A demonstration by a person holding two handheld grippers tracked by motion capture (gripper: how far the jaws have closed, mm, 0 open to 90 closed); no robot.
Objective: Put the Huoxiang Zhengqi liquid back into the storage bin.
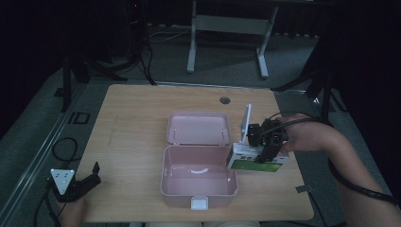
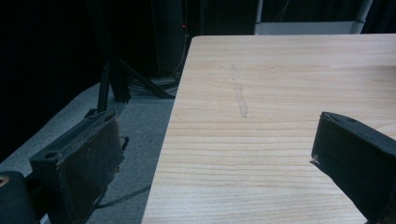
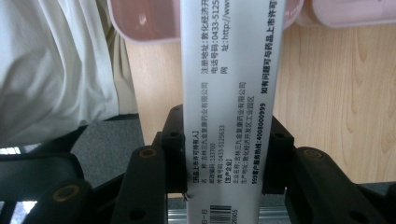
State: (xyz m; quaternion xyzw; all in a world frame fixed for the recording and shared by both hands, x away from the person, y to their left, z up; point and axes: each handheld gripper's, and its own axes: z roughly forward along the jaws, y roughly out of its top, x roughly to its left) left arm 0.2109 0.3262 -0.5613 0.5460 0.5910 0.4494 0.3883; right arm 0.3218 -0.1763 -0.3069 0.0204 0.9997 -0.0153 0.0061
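The jaws of the right gripper are clamped on a white-and-green carton, which juts out between them toward the open pink box, while the left gripper holds its jaws wide apart over bare table.

The open pink plastic case occupies the middle of the light wooden bench, its raised lid walling the far side; the bench's left half lies bare; the green-and-white carton crowds the case's right wall.
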